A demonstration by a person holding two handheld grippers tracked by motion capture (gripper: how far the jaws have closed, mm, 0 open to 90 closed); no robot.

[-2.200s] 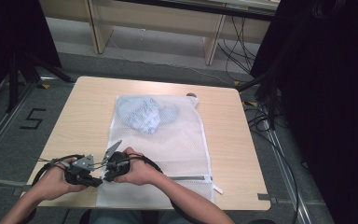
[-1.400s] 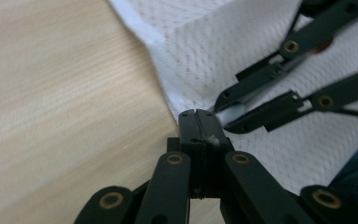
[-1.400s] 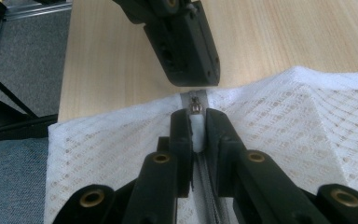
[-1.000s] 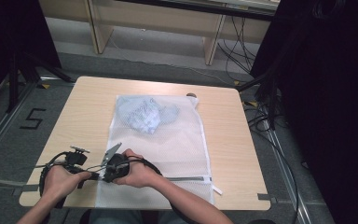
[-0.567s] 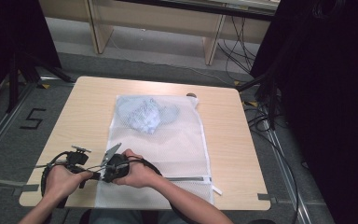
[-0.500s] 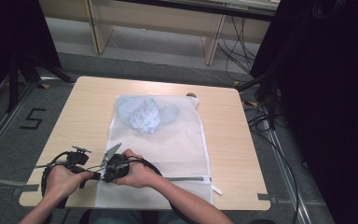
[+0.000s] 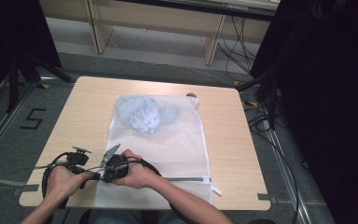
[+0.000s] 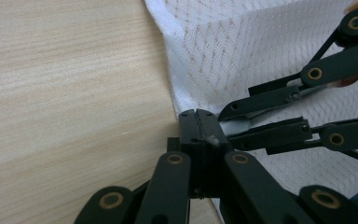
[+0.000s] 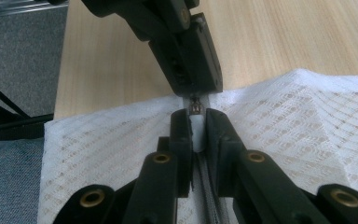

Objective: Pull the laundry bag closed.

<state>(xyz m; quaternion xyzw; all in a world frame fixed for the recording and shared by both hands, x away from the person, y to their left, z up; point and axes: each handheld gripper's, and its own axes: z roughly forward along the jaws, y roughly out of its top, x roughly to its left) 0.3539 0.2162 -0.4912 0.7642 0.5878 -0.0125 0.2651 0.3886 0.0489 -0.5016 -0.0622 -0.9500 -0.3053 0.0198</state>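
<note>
Mesh laundry bag (image 7: 177,149), white and see-through, lies flat on a light wooden table (image 7: 84,112), running from the table's centre toward the near edge at 6 o'clock. Inside its far end, toward 12 o'clock, sits a bundled pale blue cloth (image 7: 144,114). A grey zipper (image 7: 186,178) crosses the bag near its near end.

Both of the person's hands meet at the bag's left near corner, at about 7 o'clock on the table. The left hand (image 7: 63,179) holds the left gripper (image 7: 95,176), and the right hand (image 7: 137,170) holds the right gripper (image 7: 103,176) just beside it, tips nearly touching.

In the left gripper view, the left gripper's (image 8: 197,122) black jaws are pressed fully together right at the bag's edge (image 8: 170,84); whether any fabric is caught between them cannot be told. The other gripper's linkage comes in from 3 o'clock.

In the right gripper view, the right gripper (image 9: 196,122) is closed down on a small white zipper tab (image 9: 196,133), with the zipper track running back between its jaws toward 6 o'clock. The left gripper's tip (image 9: 198,60) sits directly ahead at 12 o'clock, over the small metal zipper slider (image 9: 196,106) at the bag's edge. A patch of blue-grey clothing (image 9: 9,186) shows at 8 o'clock.
</note>
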